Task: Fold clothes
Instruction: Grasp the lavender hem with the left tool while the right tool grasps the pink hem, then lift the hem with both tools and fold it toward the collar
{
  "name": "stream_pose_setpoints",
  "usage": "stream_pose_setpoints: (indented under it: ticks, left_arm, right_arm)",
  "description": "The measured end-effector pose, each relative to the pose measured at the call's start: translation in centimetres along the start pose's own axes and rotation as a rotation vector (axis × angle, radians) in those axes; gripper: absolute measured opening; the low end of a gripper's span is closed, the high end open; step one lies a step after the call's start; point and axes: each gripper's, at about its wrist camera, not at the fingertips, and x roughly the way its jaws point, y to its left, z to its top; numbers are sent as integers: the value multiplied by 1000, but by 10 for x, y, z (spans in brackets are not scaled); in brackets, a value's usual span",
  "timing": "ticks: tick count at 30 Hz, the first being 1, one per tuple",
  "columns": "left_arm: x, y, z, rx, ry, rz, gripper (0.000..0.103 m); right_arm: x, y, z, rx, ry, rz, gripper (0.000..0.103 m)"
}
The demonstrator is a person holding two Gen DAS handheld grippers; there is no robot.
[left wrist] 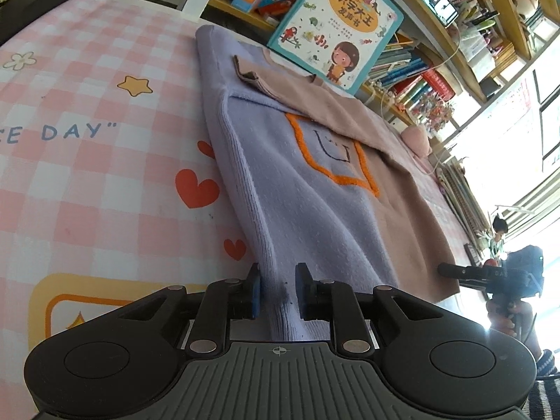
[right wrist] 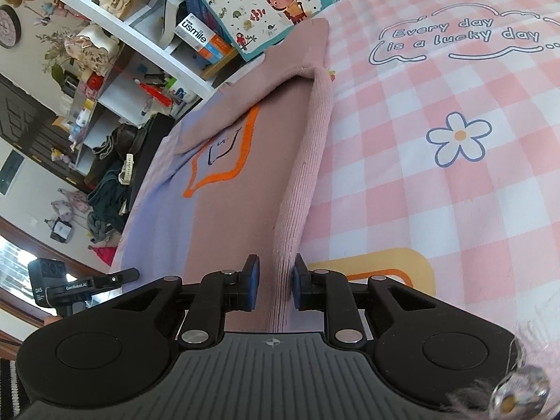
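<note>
A two-tone sweater, lavender (left wrist: 315, 210) on one half and dusty pink (right wrist: 227, 231) on the other, lies flat on the pink checked bed sheet (left wrist: 87, 182), sleeves folded in over its orange star outline (left wrist: 336, 175). My left gripper (left wrist: 278, 290) is shut on the lavender ribbed hem corner, which rises as a taut ridge into the jaws. The right gripper (right wrist: 274, 280) is shut on the pink ribbed hem corner (right wrist: 301, 189), lifted the same way. Each gripper shows at the edge of the other's view, the right one (left wrist: 490, 276) and the left one (right wrist: 70, 287).
A children's picture book (left wrist: 336, 24) leans against the shelves just beyond the sweater's collar. Crowded bookshelves (left wrist: 437, 80) and cluttered racks (right wrist: 115, 80) line the far side. The sheet (right wrist: 437, 192) spreads wide beside the sweater. A hand holds the right gripper's handle (left wrist: 507, 318).
</note>
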Motion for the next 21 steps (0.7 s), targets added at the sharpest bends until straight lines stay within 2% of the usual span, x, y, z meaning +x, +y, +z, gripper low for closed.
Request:
stream_pose_setpoints:
  ticks: [1, 3, 5, 10, 13, 16, 18, 21]
  left_arm:
    - [0, 0, -1, 11, 4, -3, 14]
    - [0, 0, -3, 34, 13, -11, 6]
    - [-2, 4, -6, 53, 10, -34, 5]
    - [-11, 17, -16, -10, 2, -107, 5]
    - [-22, 29, -16, -105, -96, -261, 5]
    - [-35, 35, -6, -156, -237, -389, 5]
    - [-39, 33, 4, -145, -312, -436, 5]
    - [-39, 26, 21, -137, -451, -449, 5]
  right_arm:
    - [0, 1, 0, -6, 5, -5, 12]
    - [-1, 2, -2, -23, 13, -10, 8]
    - [-3, 3, -5, -42, 21, -14, 7]
    - [-10, 0, -12, -22, 38, 19, 6]
    - [-20, -5, -10, 38, -6, 125, 6]
    - [-32, -4, 2, 63, -117, 263, 6]
    - [-38, -1, 13, 63, -199, 340, 6]
    - [-37, 4, 36, 66, -314, 396, 6]
